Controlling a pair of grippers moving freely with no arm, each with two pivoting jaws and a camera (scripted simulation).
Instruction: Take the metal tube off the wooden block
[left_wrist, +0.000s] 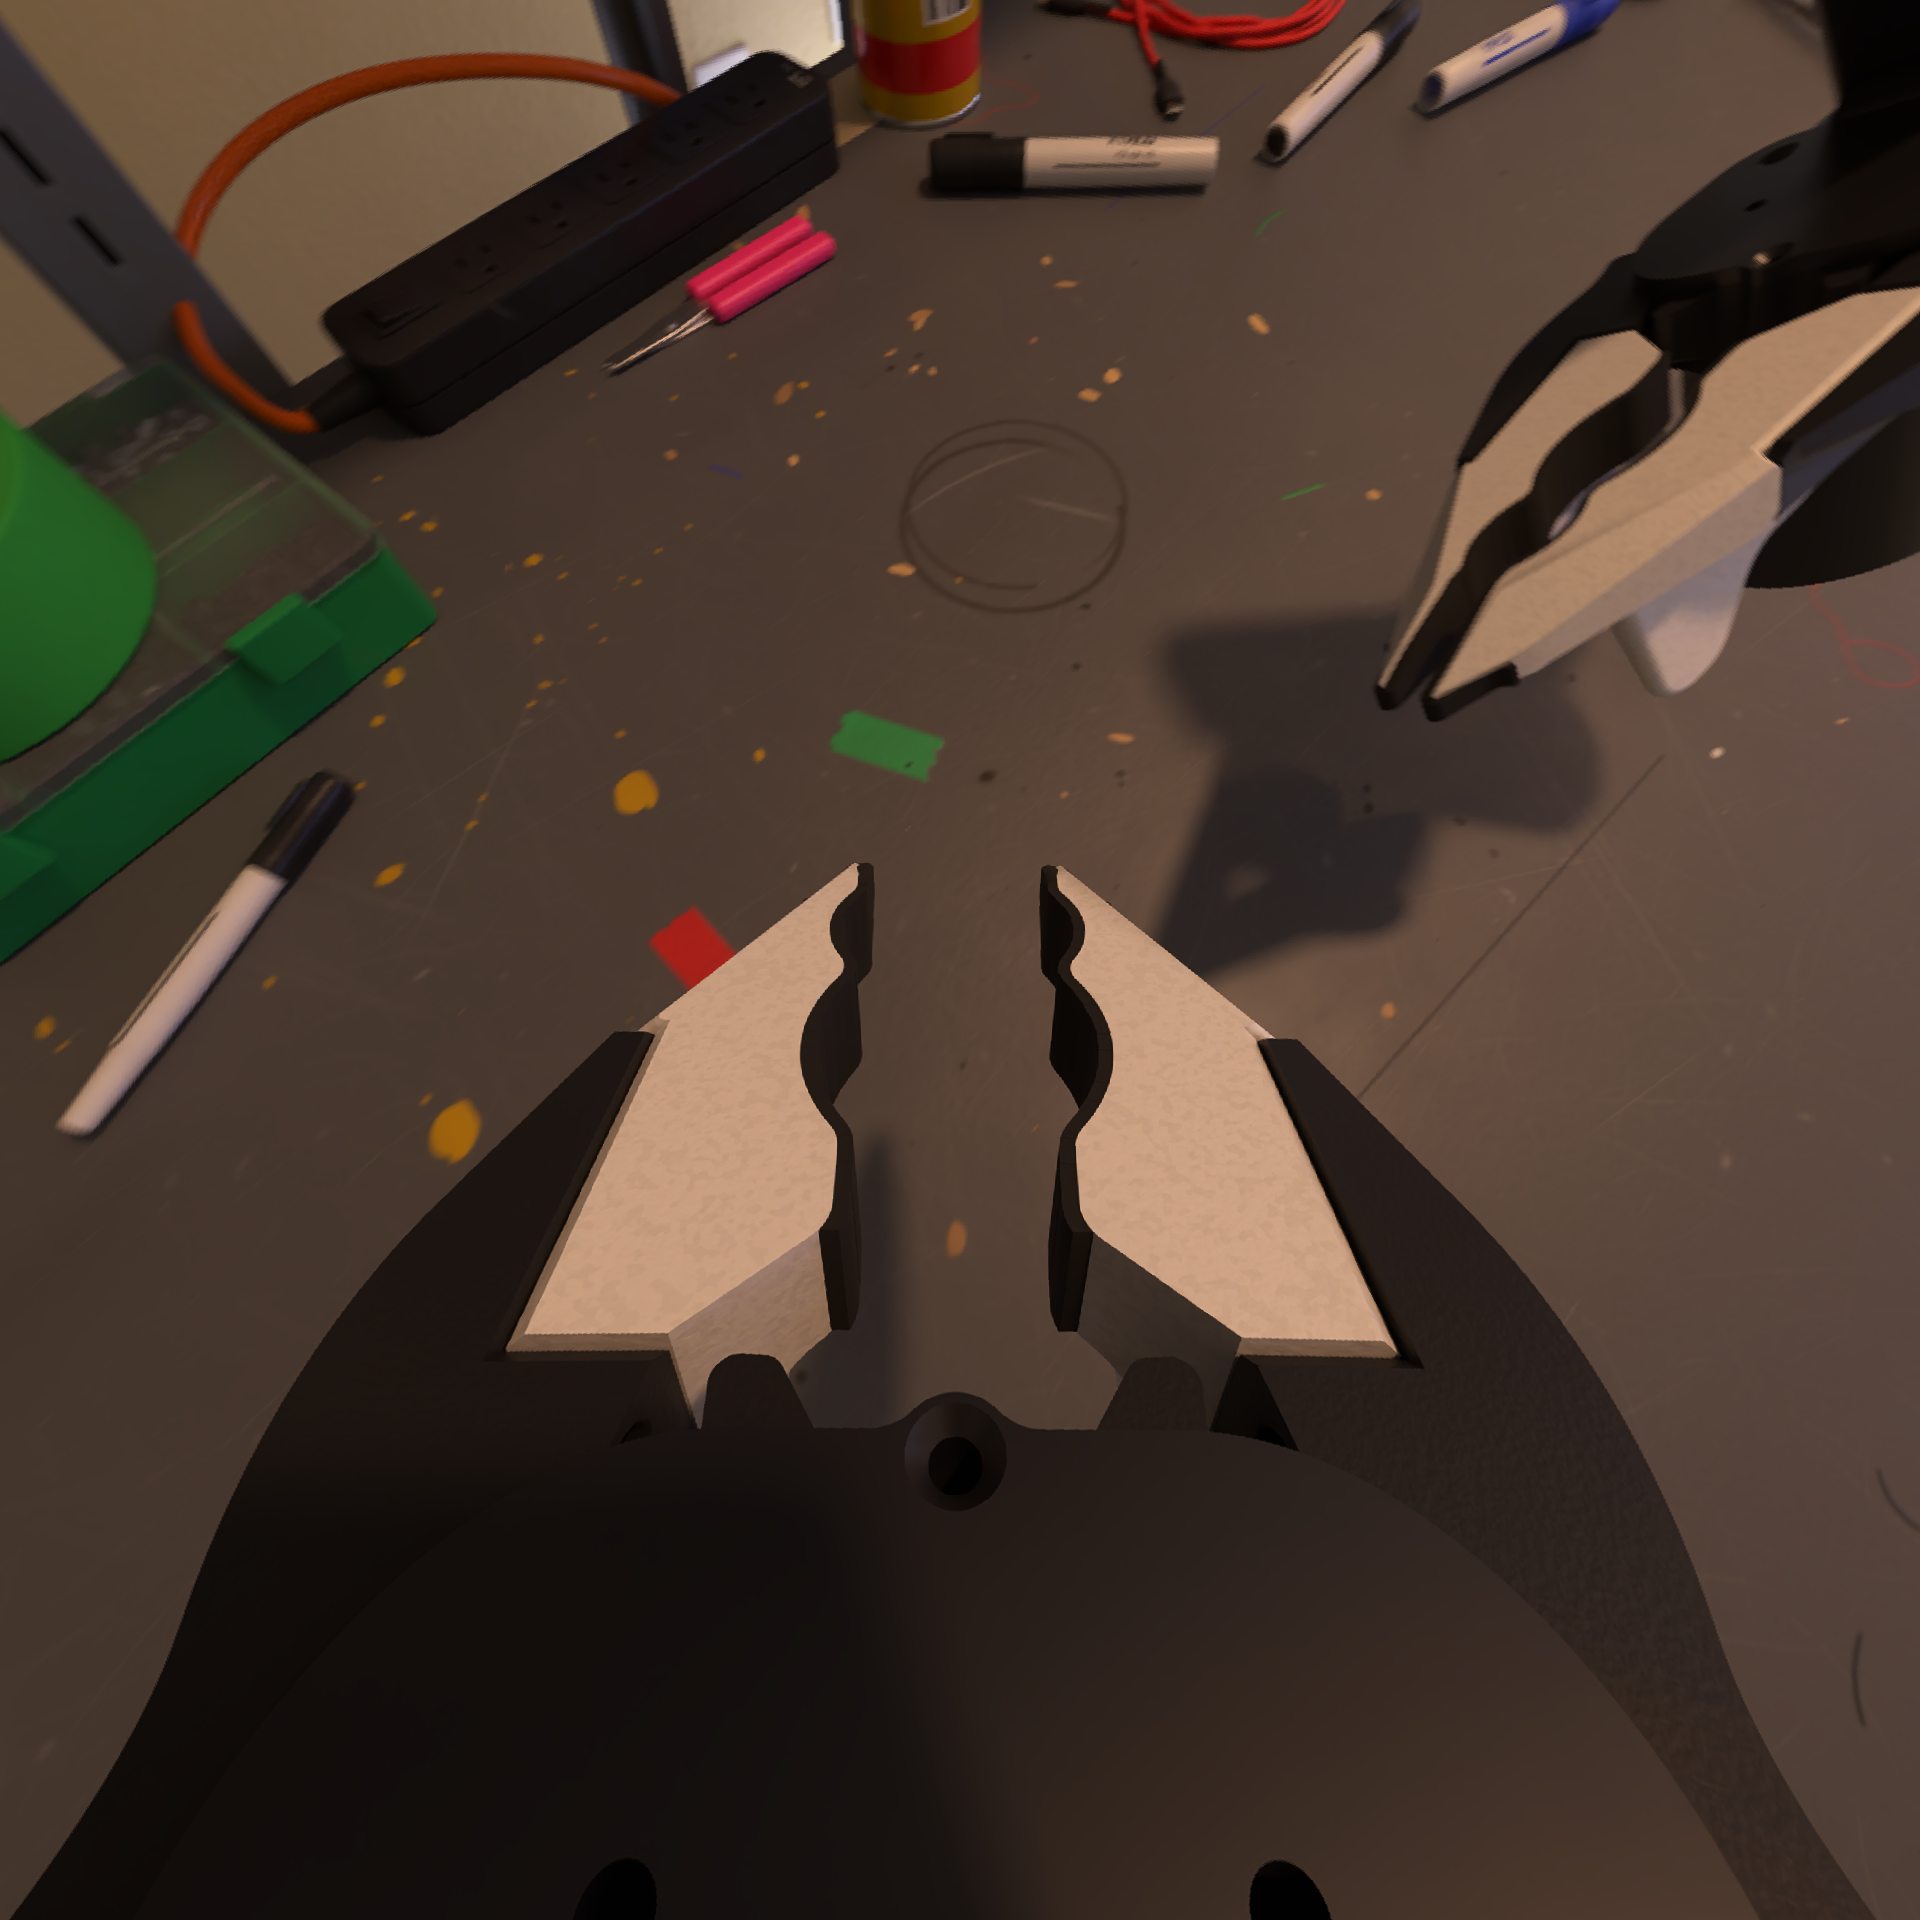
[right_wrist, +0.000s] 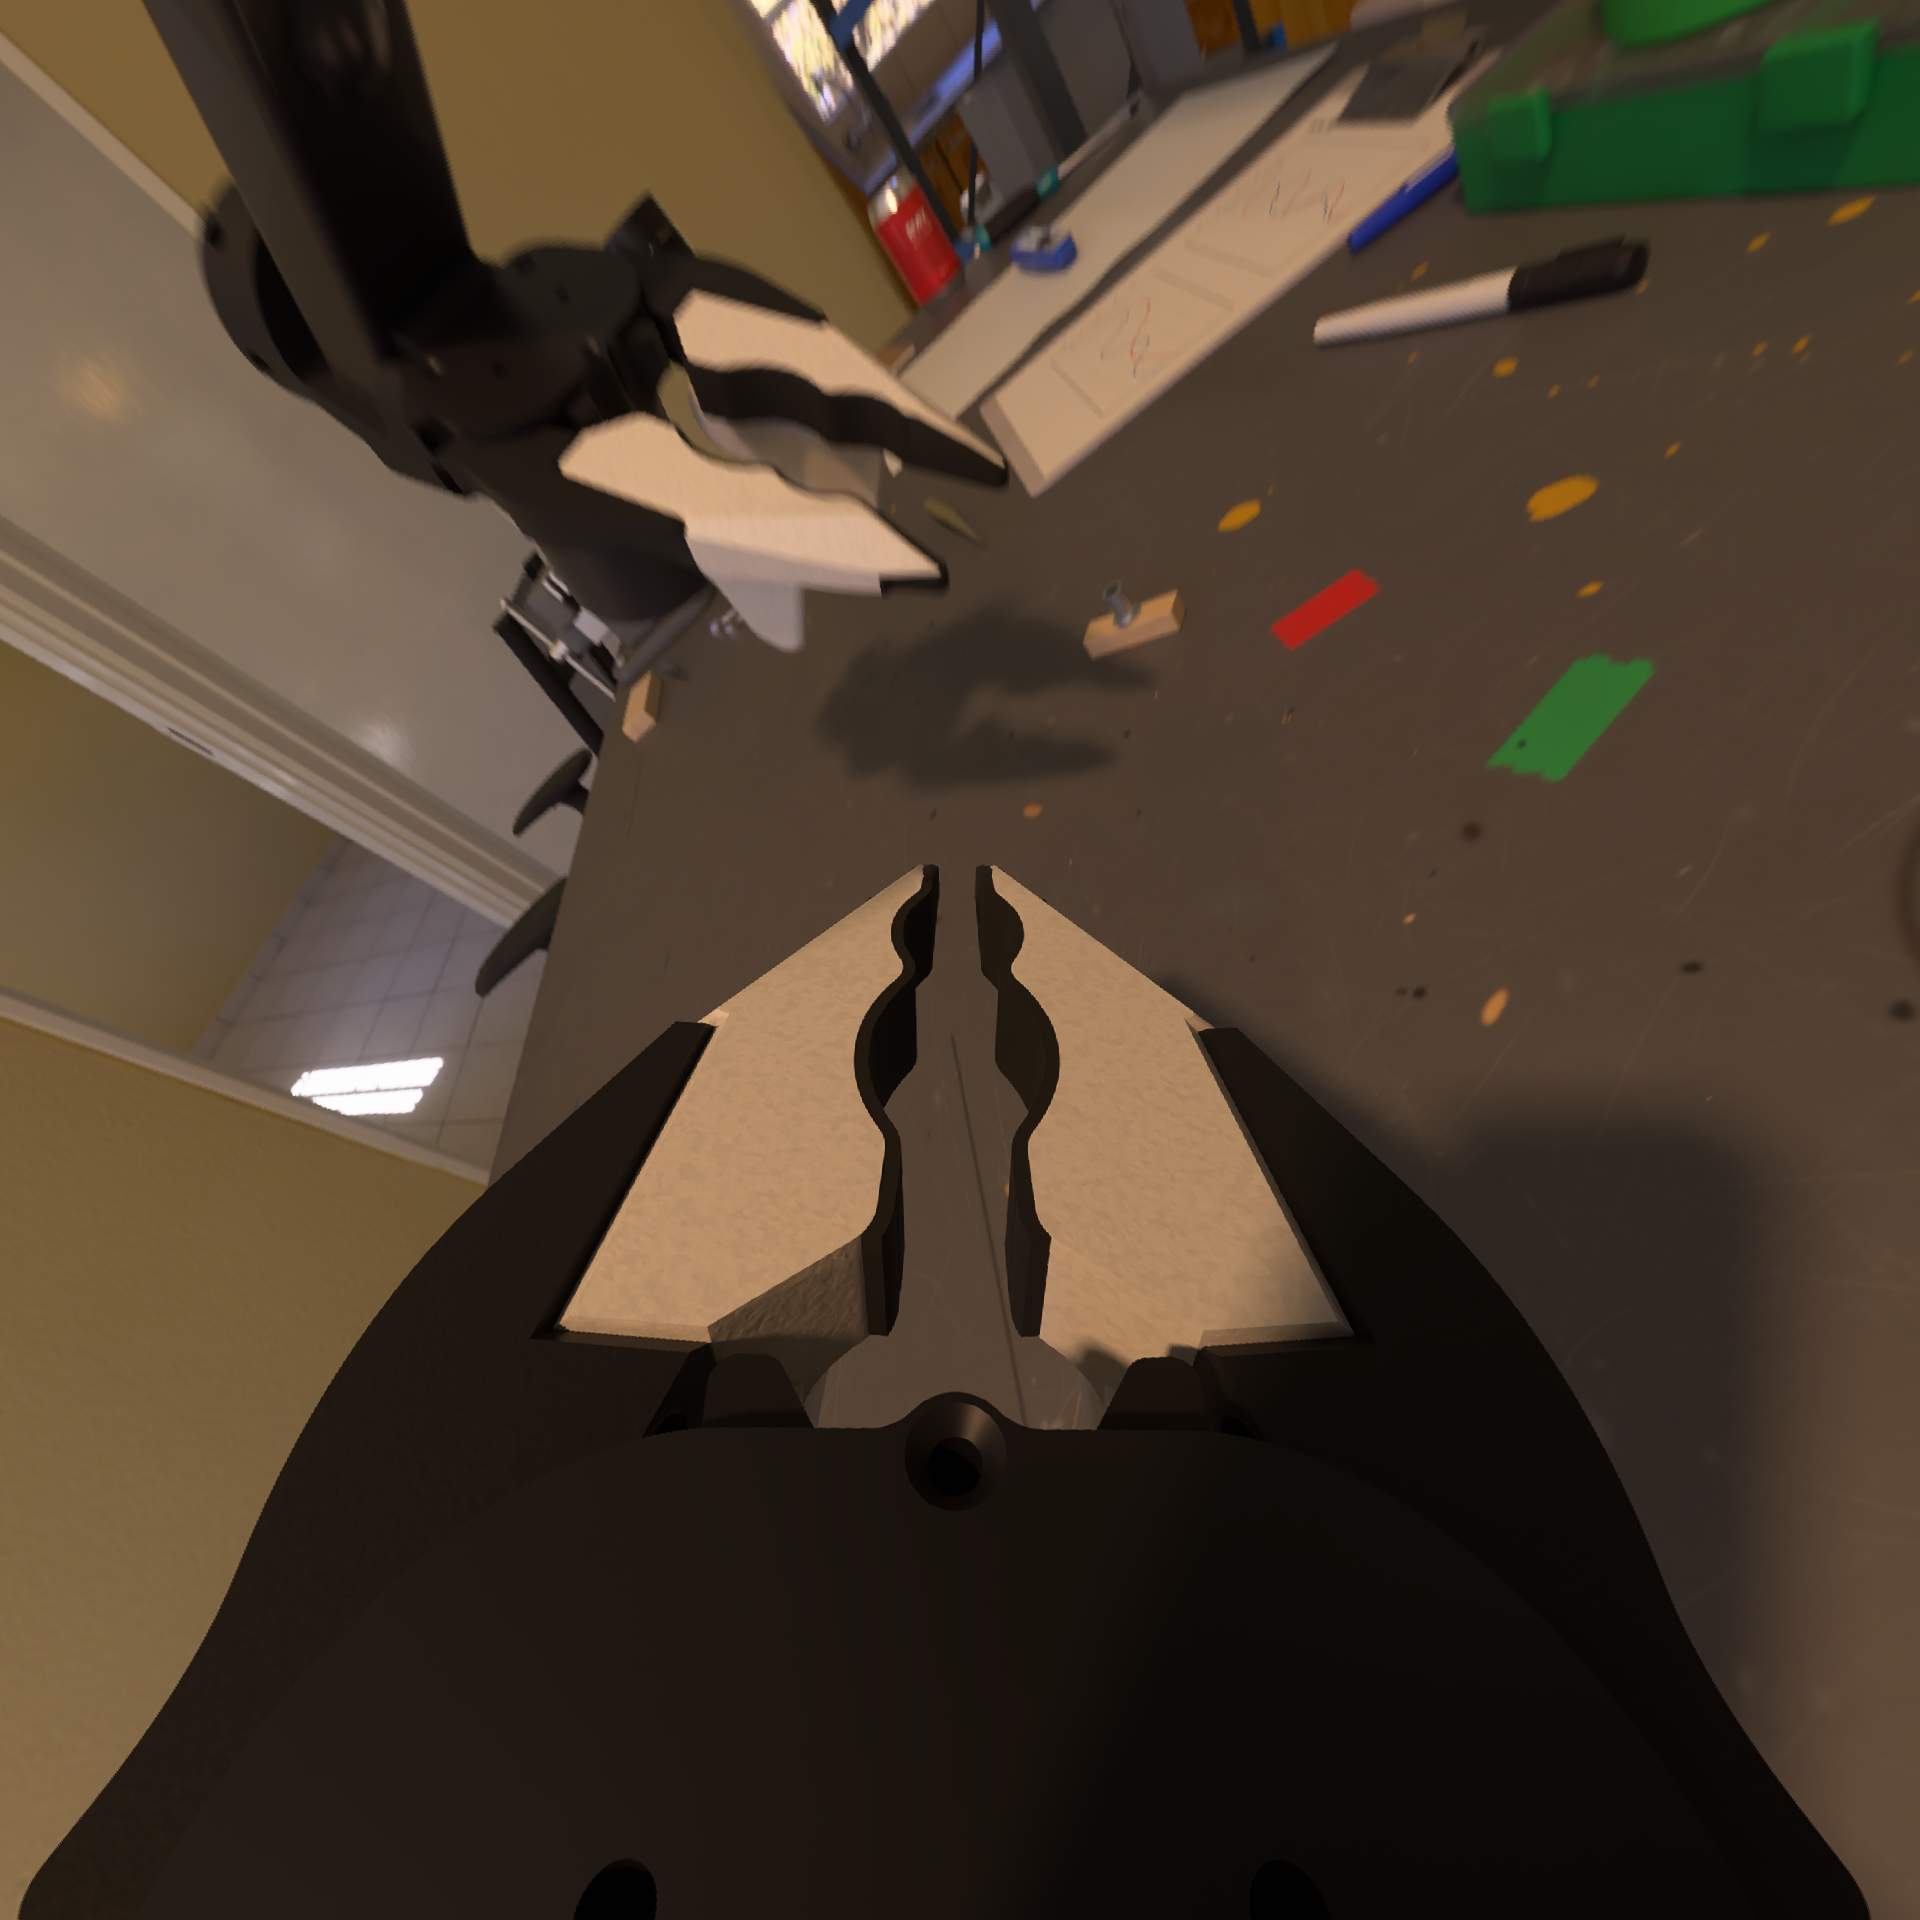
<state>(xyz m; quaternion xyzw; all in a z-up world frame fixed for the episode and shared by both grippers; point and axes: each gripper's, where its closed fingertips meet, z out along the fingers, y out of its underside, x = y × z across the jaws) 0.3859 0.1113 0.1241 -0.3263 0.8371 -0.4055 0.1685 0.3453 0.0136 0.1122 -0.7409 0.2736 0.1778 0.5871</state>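
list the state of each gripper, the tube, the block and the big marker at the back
left gripper: open, empty, above the table
right gripper: nearly closed, a narrow gap, empty
metal tube: upright on the wooden block, not gripped
wooden block: lying flat on the table
black-capped marker: capped, lying flat

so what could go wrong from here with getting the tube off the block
1. The short metal tube standing in the small wooden block looks tiny, so the open left gripper nearby may clip the loose block and shove it.
2. With the block unheld, pulling the tube might lift both together; the right gripper, nearly closed, is far off.
3. The left wrist view shows neither piece, so alignment is probably blind.
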